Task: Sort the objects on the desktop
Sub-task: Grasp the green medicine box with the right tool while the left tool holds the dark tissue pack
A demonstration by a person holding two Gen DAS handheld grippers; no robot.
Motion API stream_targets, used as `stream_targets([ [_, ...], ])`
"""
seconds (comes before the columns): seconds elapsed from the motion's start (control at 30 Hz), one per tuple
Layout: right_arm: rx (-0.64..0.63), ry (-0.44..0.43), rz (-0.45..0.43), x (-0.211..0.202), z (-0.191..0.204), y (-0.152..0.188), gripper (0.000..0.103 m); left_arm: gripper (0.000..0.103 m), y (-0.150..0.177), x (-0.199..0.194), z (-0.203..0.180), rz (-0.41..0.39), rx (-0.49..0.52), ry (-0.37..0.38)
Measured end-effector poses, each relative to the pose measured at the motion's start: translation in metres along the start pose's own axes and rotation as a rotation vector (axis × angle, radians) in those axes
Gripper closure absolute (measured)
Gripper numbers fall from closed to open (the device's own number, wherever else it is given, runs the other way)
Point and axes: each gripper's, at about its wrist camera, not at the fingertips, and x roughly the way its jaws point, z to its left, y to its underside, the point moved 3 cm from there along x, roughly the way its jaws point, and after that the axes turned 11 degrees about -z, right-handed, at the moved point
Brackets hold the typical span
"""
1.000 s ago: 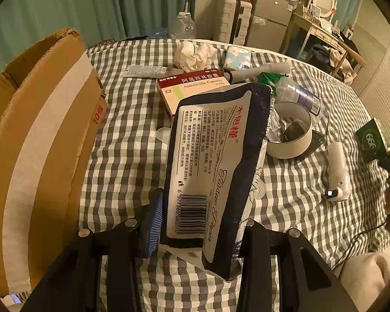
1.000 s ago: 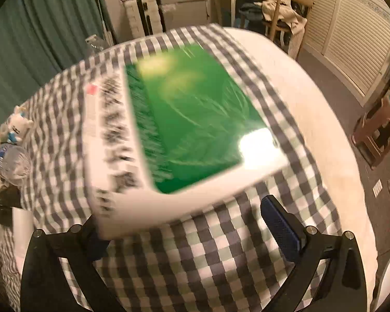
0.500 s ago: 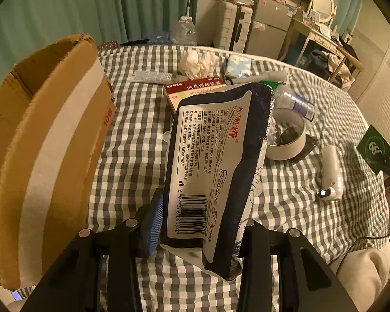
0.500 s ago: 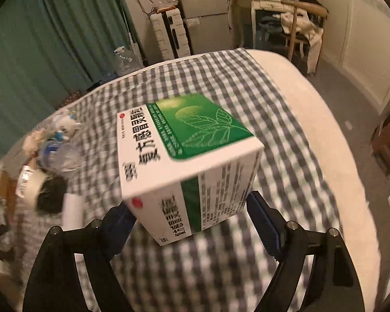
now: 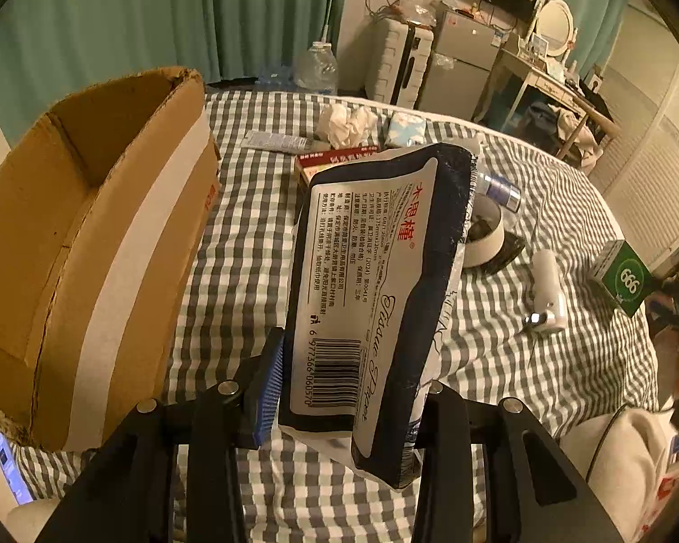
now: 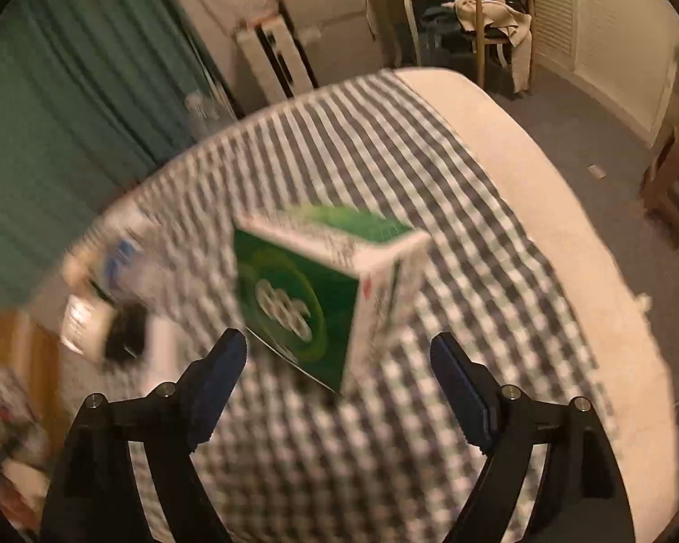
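Note:
My left gripper (image 5: pixel 346 384) is shut on a dark blue and white tissue pack (image 5: pixel 375 280), held above the checked cloth. A brown cardboard box (image 5: pixel 86 244) with white tape stands open just to its left. In the right wrist view my right gripper (image 6: pixel 339 362) is open; the green and white medicine box (image 6: pixel 312 289) sits tilted ahead of the fingertips, out of their grip, in a blurred frame. The same green box (image 5: pixel 622 276) shows at the right edge of the left wrist view.
On the checked cloth (image 5: pixel 249 226) lie a red and white capsule box (image 5: pixel 335 160), crumpled tissue (image 5: pixel 346 124), a tape roll (image 5: pixel 486 235), a white cylindrical device (image 5: pixel 547 292) and a small bottle (image 5: pixel 498 185). The bed edge (image 6: pixel 566 244) drops to the floor at right.
The left gripper has lifted and drawn back with the tissue pack, nearer the cardboard box. The right gripper has opened and pulled back; the green box has turned and lies free ahead of the fingers.

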Motion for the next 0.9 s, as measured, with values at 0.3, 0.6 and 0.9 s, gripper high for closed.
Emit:
stream_targets([
  [0.3, -0.205, -0.083, 0.152, 0.021, 0.005, -0.028, 0.010, 0.064, 0.004, 0.022, -0.011, 0.047, 0.025, 0.005],
  [0.6, -0.692, -0.123, 0.174, 0.036, 0.052, 0.000, 0.009, 0.064, -0.018, 0.060, -0.041, 0.060, 0.029, 0.028],
  [0.9, -0.624, -0.069, 0.265, 0.085, 0.048, -0.009, 0.006, 0.064, -0.029, 0.069, -0.064, 0.052, 0.062, 0.064],
])
